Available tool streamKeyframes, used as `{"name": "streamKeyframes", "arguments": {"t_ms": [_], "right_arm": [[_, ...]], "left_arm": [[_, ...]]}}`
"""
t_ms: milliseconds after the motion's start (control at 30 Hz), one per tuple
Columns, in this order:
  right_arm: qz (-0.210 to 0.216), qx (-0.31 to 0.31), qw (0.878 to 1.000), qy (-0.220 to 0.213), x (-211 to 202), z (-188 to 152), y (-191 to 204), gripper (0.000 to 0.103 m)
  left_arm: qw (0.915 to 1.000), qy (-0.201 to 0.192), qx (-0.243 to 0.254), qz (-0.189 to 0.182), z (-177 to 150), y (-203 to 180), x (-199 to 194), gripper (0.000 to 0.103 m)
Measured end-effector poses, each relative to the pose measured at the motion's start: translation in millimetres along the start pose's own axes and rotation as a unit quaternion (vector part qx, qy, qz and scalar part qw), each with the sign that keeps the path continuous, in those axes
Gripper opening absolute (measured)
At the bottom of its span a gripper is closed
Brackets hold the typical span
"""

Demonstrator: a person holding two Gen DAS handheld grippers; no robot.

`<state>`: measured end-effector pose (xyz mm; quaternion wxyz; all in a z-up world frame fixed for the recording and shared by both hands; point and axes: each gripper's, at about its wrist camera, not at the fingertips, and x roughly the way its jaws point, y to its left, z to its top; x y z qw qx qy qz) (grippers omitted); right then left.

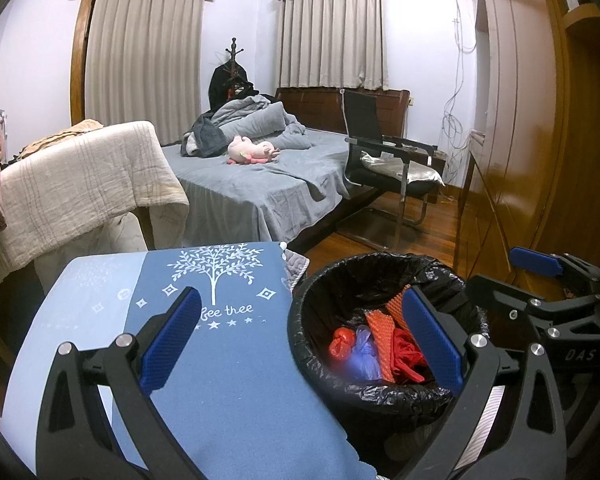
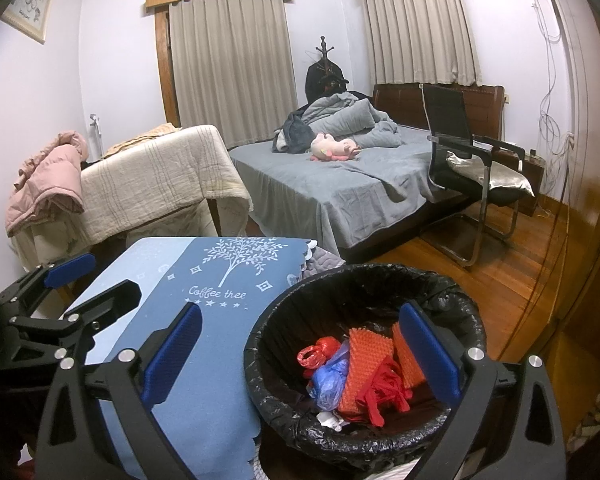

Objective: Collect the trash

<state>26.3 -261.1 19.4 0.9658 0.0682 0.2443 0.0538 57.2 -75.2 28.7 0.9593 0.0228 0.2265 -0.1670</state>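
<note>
A bin lined with a black bag point(image 1: 384, 268) point(image 2: 364, 280) stands right of a table under a blue cloth point(image 1: 228, 360) point(image 2: 204, 344). Inside lie orange foam netting point(image 1: 382, 334) point(image 2: 364, 364), a red bag point(image 1: 340, 342) point(image 2: 318, 350), a blue bag point(image 1: 366, 354) point(image 2: 328, 380) and red strips point(image 2: 380, 394). My left gripper point(image 1: 300, 344) is open and empty, one finger over the cloth, the other over the bin. My right gripper point(image 2: 300, 354) is open and empty, astride the bin's left rim. Each gripper shows at the edge of the other's view.
A grey bed point(image 1: 268, 172) point(image 2: 340, 184) with a pink plush toy point(image 2: 332, 146) lies behind. A black chair point(image 1: 384, 152) point(image 2: 468, 160) stands on the wooden floor to the right. A cream blanket point(image 2: 160, 176) drapes furniture on the left. A wooden wardrobe point(image 1: 540, 120) is on the right.
</note>
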Motion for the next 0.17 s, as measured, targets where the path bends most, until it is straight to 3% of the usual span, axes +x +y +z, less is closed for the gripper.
{"name": "streamKeyframes", "arguments": {"t_ms": [167], "right_arm": [[0.000, 0.000, 1.000, 0.001, -0.1, 0.0, -0.7, 0.097]], "left_arm": [[1.0000, 0.000, 0.000, 0.000, -1.5, 1.3, -1.0, 0.097]]}}
